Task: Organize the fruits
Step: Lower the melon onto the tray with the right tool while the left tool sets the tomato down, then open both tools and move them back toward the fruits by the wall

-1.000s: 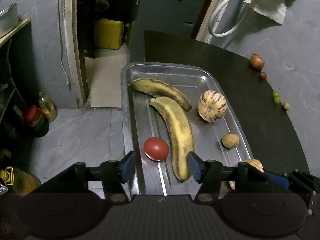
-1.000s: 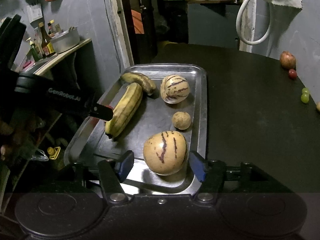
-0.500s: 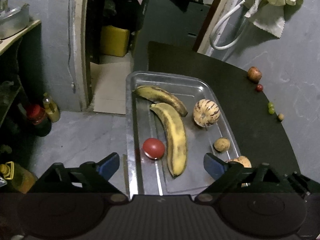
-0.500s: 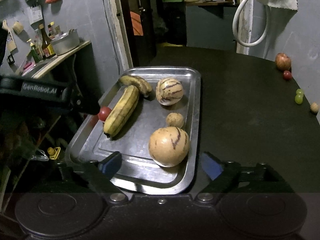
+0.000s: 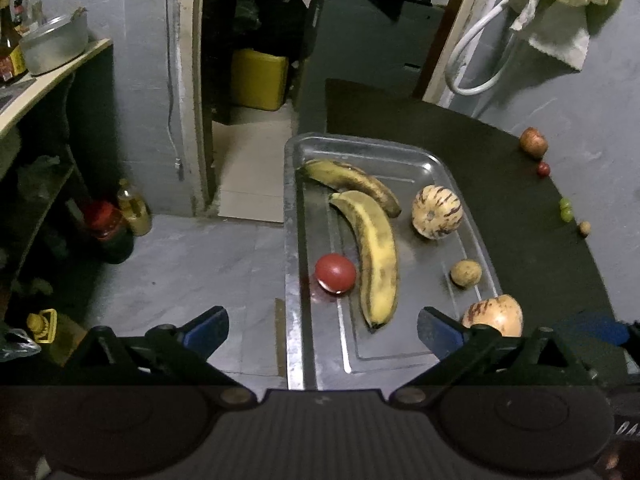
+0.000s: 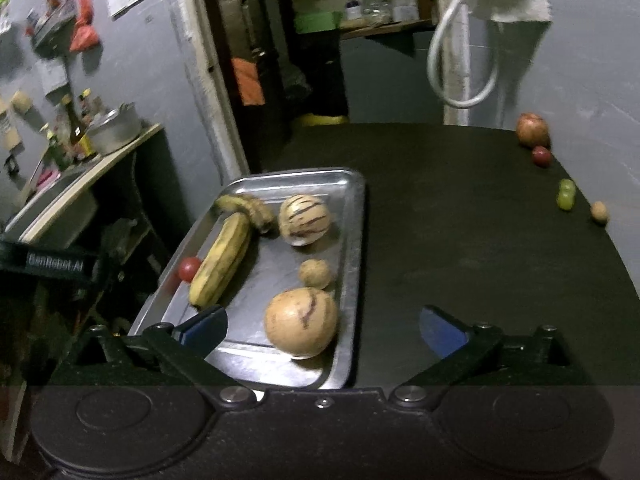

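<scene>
**Ana:** Over the metal tray, both grippers hang with nothing in them. The left gripper has its jaws opening, already spread wide, and only bare tray floor and the tip of the yellow banana show between the blue pads. The right gripper is opening too; the near striped melon sits on the tray just ahead of it, clear of both pads.

**Ben:** So what is left to sort?

**Ana:** By my reckoning, the loose fruit along the far curved edge of the dark table: an apple, a small red fruit just beside it, green grapes and a small brown fruit. The tray already holds the tomato, the darker banana, the far striped melon and a little brown fruit.

**Ben:** How would you go about it?

**Ana:** I'd send the right gripper, since that fruit lies on its side. Lift clear of the tray's raised rim first, then cross the open table, which is bare between tray and fruit. Come at each piece from the table side, not the wall side.

**Ben:** Why?

**Ana:** They sit right at the edge, near the wall. A nudge outward could roll them off. Round fruit wants a gentle, centred pinch.

**Ben:** And room on the tray?

**Ana:** Some bare floor at the far end and between the melons. Mind that the tray's left side seems to sit at the table's edge, with floor below.
</scene>
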Tool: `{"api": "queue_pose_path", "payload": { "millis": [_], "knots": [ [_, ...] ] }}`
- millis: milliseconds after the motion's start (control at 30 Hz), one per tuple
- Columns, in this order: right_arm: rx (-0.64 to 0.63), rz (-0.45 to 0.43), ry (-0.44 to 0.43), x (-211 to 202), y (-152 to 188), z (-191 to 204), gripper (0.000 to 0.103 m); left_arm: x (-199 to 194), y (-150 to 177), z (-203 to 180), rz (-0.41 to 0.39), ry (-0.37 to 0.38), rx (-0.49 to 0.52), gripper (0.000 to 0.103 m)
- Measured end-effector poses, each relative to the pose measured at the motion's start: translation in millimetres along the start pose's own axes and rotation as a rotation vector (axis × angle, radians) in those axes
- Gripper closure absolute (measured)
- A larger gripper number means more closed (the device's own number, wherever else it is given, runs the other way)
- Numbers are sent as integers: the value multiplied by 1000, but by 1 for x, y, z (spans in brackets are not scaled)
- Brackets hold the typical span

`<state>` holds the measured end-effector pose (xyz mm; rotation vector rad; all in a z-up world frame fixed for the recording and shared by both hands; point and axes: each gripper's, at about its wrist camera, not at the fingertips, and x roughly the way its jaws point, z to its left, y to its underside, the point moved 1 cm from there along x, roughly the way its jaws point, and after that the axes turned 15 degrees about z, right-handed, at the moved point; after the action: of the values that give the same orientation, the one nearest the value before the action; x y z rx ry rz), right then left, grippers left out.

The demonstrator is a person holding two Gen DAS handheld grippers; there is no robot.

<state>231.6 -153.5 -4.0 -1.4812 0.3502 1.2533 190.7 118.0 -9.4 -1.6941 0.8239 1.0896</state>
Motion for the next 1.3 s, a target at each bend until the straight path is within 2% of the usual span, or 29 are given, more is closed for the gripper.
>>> {"api": "queue_pose_path", "payload": {
  "millis": [367, 567, 767, 1000, 1300],
  "knots": [
    [190, -53, 75, -16, 14, -51, 1, -1, 7, -28, 42, -41, 77, 1],
    [284, -57, 130, -24, 31, -78, 1, -3, 10, -51, 45, -48, 145, 1],
    [351, -74, 171, -36, 46, -96, 1, -9, 19, -67, 34, -50, 167, 1],
    [418, -85, 198, -53, 63, -100, 1, -18, 31, -79, 23, -48, 165, 1],
    [486, -110, 281, -71, 78, -64, 1, -31, 34, -72, -3, 37, 269, 1]
  ]
}}
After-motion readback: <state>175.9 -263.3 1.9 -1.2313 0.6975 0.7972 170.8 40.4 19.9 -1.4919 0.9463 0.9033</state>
